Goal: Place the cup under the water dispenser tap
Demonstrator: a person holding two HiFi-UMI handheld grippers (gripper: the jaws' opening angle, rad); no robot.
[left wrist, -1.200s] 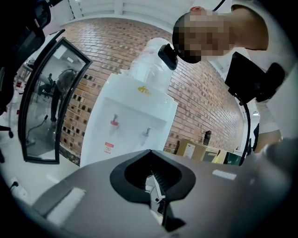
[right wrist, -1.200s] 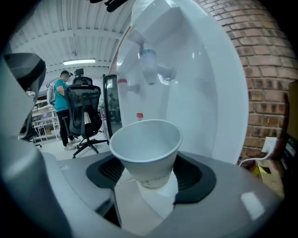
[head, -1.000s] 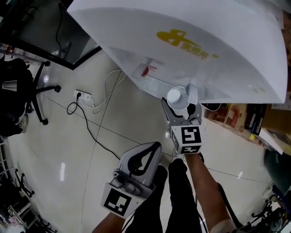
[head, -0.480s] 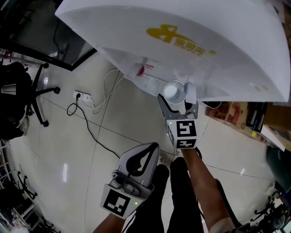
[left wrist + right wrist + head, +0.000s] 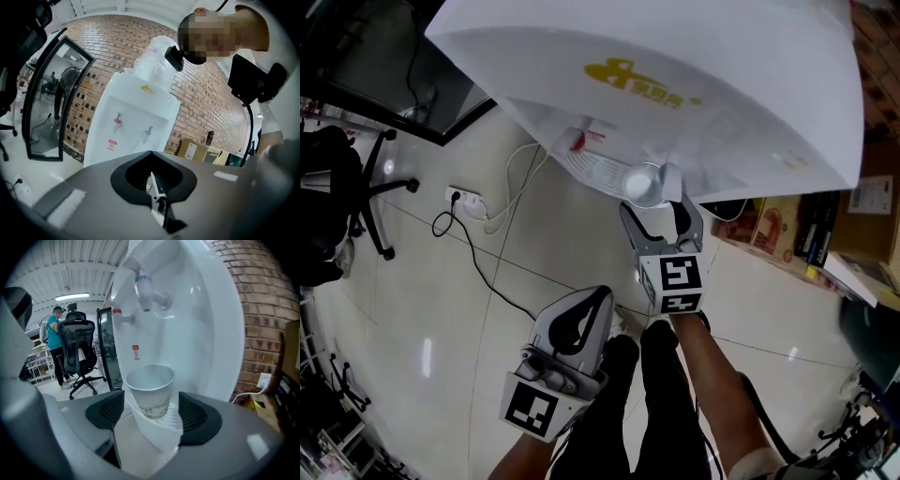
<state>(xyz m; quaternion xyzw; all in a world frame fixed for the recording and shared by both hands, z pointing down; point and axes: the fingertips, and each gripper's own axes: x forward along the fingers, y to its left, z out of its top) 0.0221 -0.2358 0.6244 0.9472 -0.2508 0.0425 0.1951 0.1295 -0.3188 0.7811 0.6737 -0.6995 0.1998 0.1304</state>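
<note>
1. The paper cup [image 5: 150,391] is white and tapered, with a rolled rim, a faint printed band low on its wall, and a pale interior.
2. It stands upright on the white plastic drip tray [image 5: 161,430] of the glossy water dispenser [image 5: 201,333], below the tap [image 5: 145,287].
3. The right gripper [image 5: 152,416] has smooth grey jaws with black ribbed pads. They are spread wide, with the cup between them and clear of both pads.
4. The left gripper [image 5: 152,164] has its jaws together with nothing in them, and the dispenser stands well ahead of it.
</note>
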